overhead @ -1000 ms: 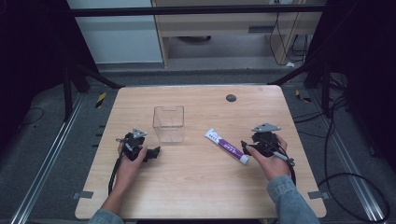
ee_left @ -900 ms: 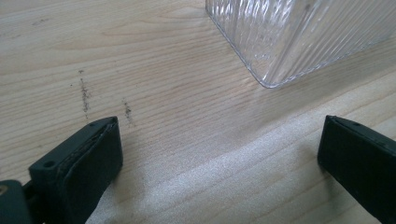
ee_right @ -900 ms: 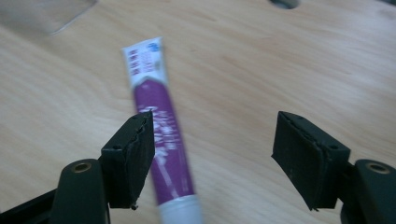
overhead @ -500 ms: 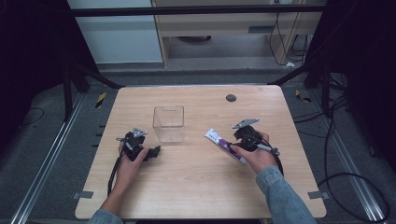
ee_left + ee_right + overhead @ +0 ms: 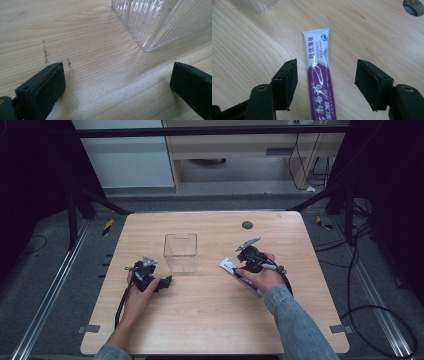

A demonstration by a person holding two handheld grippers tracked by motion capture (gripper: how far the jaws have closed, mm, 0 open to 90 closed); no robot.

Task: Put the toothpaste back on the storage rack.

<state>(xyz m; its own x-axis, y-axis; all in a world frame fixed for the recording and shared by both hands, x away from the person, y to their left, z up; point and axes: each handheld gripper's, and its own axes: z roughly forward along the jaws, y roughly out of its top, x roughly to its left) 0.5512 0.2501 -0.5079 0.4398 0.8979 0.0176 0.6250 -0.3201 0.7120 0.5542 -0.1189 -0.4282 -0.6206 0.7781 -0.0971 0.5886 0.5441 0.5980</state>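
A white and purple toothpaste tube (image 5: 318, 72) lies flat on the wooden table (image 5: 210, 320), right of centre (image 5: 235, 272). My right gripper (image 5: 325, 83) hangs over it with a jaw on each side, and neither pad touches the tube. Its jaws have just been closing, with the tube between them. In the high view this gripper (image 5: 245, 261) covers the tube's middle. A clear ribbed plastic box (image 5: 180, 252) stands near the table's centre. My left gripper (image 5: 165, 282) rests open on the table just left of and nearer than the box (image 5: 160, 20), nothing between its jaws.
A round dark cable hole (image 5: 247, 225) sits in the table's far right part (image 5: 414, 6). Metal frame rails and cables run on the floor around the table. Bare wood spreads along the near side between the two forearms.
My right gripper has moved left from the table's right side onto the toothpaste tube. The left gripper and the clear box have stayed where they were.
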